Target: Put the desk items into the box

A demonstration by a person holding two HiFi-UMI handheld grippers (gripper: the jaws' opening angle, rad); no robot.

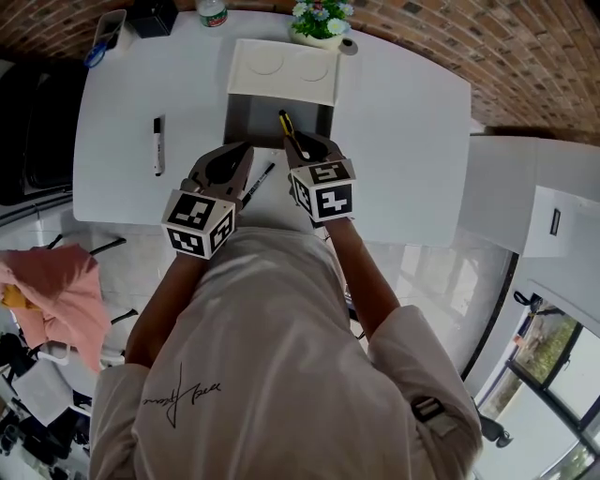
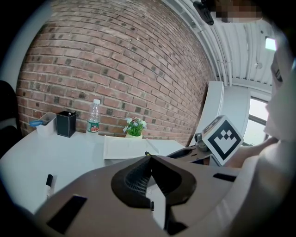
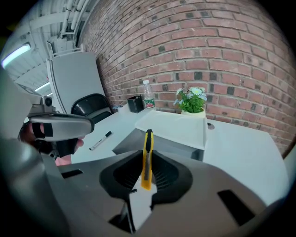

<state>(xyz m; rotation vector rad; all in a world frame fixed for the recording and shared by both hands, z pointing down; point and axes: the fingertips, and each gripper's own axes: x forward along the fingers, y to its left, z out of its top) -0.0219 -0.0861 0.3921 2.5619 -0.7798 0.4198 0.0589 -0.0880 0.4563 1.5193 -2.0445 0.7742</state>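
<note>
The box (image 1: 246, 120) stands open at the middle of the white table (image 1: 403, 122), its white lid (image 1: 281, 70) tipped back. My right gripper (image 1: 300, 146) is shut on a yellow utility knife (image 1: 285, 124), whose tip reaches over the box's near edge. In the right gripper view the knife (image 3: 147, 155) stands upright between the jaws, with the box (image 3: 171, 132) just ahead. My left gripper (image 1: 242, 157) is shut and holds nothing, left of the right one. A black-and-white pen (image 1: 261, 180) lies between the two grippers. A marker (image 1: 157, 145) lies further left.
Along the table's far edge stand a potted plant (image 1: 319, 21), a water bottle (image 1: 212, 11), a black holder (image 1: 152, 17) and a white tray (image 1: 108, 33). A black chair (image 1: 42, 131) is at the left, and a grey cabinet (image 1: 525, 192) at the right.
</note>
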